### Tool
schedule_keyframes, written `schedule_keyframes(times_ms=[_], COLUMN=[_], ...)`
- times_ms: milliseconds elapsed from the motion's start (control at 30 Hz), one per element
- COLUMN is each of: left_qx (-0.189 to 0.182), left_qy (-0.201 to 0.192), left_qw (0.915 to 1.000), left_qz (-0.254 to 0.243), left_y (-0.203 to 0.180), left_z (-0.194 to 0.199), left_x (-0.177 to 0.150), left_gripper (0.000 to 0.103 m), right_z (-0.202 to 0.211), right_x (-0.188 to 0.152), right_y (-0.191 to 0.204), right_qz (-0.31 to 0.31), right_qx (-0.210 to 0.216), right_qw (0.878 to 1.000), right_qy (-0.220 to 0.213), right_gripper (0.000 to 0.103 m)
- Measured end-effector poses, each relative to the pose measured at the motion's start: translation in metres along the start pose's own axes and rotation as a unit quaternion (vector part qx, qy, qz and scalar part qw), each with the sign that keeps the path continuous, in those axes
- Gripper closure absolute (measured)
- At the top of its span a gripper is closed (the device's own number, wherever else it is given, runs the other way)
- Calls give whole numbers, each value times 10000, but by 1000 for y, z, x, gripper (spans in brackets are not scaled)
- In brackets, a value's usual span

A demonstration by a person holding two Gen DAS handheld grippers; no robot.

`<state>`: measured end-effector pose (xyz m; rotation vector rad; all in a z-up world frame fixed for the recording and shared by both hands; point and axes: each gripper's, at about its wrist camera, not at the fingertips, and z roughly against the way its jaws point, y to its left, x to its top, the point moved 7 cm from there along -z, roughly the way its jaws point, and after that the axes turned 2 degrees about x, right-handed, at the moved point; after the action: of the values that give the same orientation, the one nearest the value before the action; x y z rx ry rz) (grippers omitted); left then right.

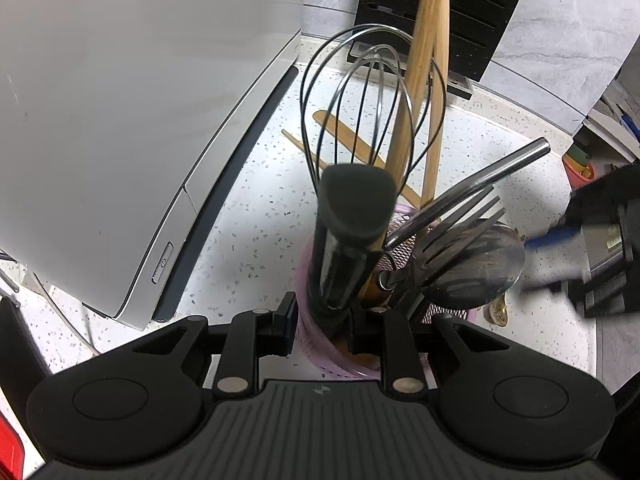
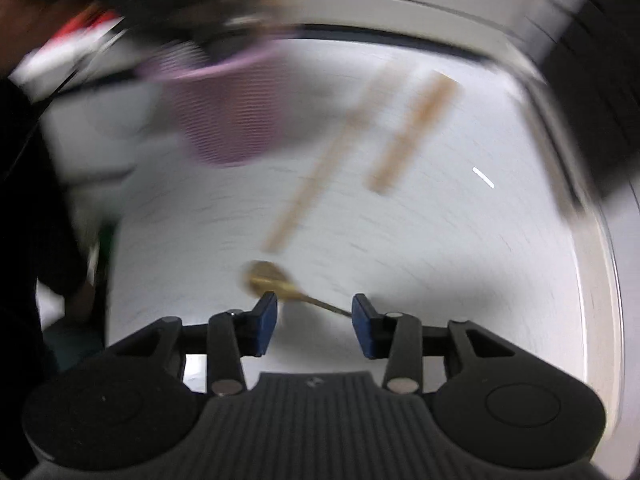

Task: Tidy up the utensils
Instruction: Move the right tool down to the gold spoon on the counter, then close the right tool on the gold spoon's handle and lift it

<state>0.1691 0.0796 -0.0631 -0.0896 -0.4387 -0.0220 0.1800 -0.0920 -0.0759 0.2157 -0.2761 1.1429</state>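
My left gripper (image 1: 322,330) is shut on the rim of a pink mesh utensil holder (image 1: 316,344). The holder contains a black-handled whisk (image 1: 352,216), wooden utensils (image 1: 424,92), a fork (image 1: 460,220), a steel spoon (image 1: 476,268) and a steel handle (image 1: 500,168). In the blurred right wrist view my right gripper (image 2: 314,326) is open just above a small gold spoon (image 2: 276,278) lying on the white counter. The pink holder (image 2: 236,120) stands beyond it. Two flat wooden sticks (image 2: 412,132) lie on the counter.
A white appliance (image 1: 132,120) stands close on the left of the holder. A black knife block (image 1: 472,8) stands at the back. Two wooden sticks (image 1: 344,136) and the gold spoon (image 1: 498,312) lie on the speckled counter (image 1: 248,216). The right gripper (image 1: 600,248) shows blurred at right.
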Motion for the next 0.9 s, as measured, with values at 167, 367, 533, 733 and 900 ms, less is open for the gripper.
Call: schedule_keyframes(times_ms=[167, 367, 533, 733, 900], left_qx=[79, 92, 98, 163, 208], left_qy=[30, 94, 108, 146, 173], left_qw=[9999, 9999, 9999, 9997, 9996], left_qz=[-55, -63, -65, -93, -84], left_y=[-4, -6, -6, -11, -13], left_z=[-3, -7, -10, -14, -17], left_x=[0, -2, -2, -1, 0], left_gripper=[76, 76, 76, 76, 76], right_z=[-7, -14, 1, 19, 19], right_x=[-13, -15, -48, -79, -61], right_y=[-46, -25, -24, -37, -11], right_qz=[-1190, -1035, -1011, -1392, -933], right_qx=[-510, -372, -484, -519, 125], right_qw=[9909, 9929, 9931, 9873, 9927], right_qy=[-372, -464, -352, -564, -748], right_gripper=[80, 83, 84, 83, 91])
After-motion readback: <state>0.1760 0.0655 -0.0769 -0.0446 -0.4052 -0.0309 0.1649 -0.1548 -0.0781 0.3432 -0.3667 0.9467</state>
